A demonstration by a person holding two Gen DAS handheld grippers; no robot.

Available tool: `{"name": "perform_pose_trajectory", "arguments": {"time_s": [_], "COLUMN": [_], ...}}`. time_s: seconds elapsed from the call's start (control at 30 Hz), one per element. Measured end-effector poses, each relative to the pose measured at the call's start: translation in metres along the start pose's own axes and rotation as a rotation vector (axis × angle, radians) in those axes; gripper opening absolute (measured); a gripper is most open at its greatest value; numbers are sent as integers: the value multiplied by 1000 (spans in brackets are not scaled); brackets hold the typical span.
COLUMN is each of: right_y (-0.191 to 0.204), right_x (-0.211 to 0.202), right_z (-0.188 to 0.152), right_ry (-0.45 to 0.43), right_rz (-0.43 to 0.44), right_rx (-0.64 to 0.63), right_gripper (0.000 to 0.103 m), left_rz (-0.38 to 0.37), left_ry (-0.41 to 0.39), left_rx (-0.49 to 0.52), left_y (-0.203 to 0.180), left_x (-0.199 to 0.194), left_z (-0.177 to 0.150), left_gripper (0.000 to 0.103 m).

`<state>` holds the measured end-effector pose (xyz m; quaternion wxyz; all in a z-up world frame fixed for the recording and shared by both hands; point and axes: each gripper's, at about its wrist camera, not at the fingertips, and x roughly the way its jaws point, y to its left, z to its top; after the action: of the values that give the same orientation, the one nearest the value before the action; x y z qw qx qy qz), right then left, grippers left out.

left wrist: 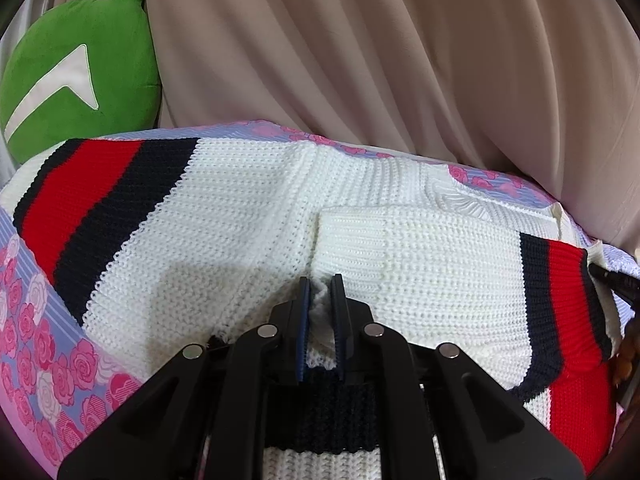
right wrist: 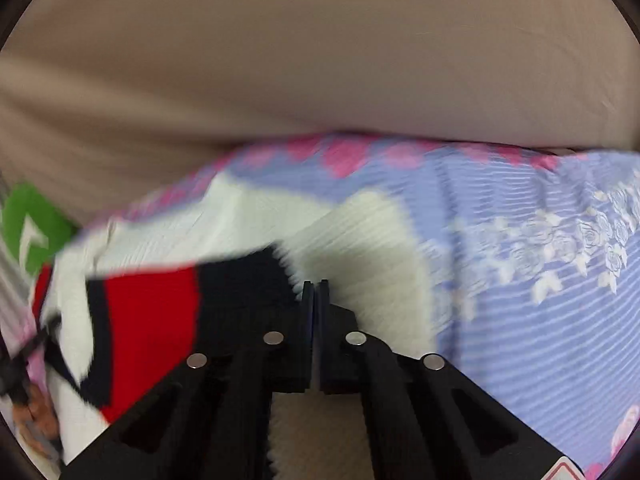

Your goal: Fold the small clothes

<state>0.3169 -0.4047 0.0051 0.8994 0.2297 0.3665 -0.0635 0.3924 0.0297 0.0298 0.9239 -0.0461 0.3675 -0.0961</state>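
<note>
A white knit sweater (left wrist: 240, 216) with red and navy stripes lies on a floral bedsheet (left wrist: 36, 320). Its right sleeve (left wrist: 440, 264) is folded across the body. My left gripper (left wrist: 321, 280) is shut on a pinch of the white knit near the sweater's lower middle. The right wrist view is blurred by motion. There my right gripper (right wrist: 316, 283) has its jaws closed over the sweater (right wrist: 360, 248), beside the navy and red stripe (right wrist: 160, 312). I cannot tell whether fabric is between the fingers.
A green cushion (left wrist: 84, 72) with a white arrow mark sits at the back left. A beige curtain (left wrist: 380, 48) hangs behind the bed. The blue and pink sheet (right wrist: 540, 280) extends to the right of the sweater.
</note>
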Motion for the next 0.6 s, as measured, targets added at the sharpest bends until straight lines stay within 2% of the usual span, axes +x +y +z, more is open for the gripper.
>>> {"name": "perform_pose_trajectory", "arguments": {"time_s": [0.03,0.1,0.17,0.2,0.23,0.27,0.3,0.33,0.4,0.47,0.57,0.6], "right_y": [-5,6,19,22,22,17,10,3,2,19,40,45], "right_x": [-9,-30,-48,-51,-46,-32,-30,-37,-60,-81,-103,-104], "right_z": [1,-8,-27,-35,-45,-51,-52,-47,-47,-61,-96,-106], "right_ry": [-22,-59,-46,-30,-7,29,14,12,-5,-5,33,52], "right_rz": [13,12,81,86,39,-52,-24,6,13,41,78,92], "right_rx": [38,-11,-85,-122,-160,-184,-166,-96,-39,-98,-209,-233], "right_gripper": [0,4,5,5,2,0,0,0,0,13,13,13], "left_rz": [4,16,28,29,27,22,17,9,-7,-26,-3,26], "left_ry": [0,-1,-3,-3,-4,-4,-6,-13,-53,-81,-96,-101], "left_rx": [4,15,26,26,23,19,12,-7,-61,-120,-180,-198], "left_y": [-1,-4,-6,-7,-6,-5,-4,-1,10,26,64,82], "left_x": [0,0,0,0,0,0,-1,-4,-15,-29,-48,-54], "left_z": [0,0,-1,0,-1,-1,-1,-2,-2,-3,2,7], "left_gripper": [11,11,11,11,11,11,13,14,27,36,47,55]}}
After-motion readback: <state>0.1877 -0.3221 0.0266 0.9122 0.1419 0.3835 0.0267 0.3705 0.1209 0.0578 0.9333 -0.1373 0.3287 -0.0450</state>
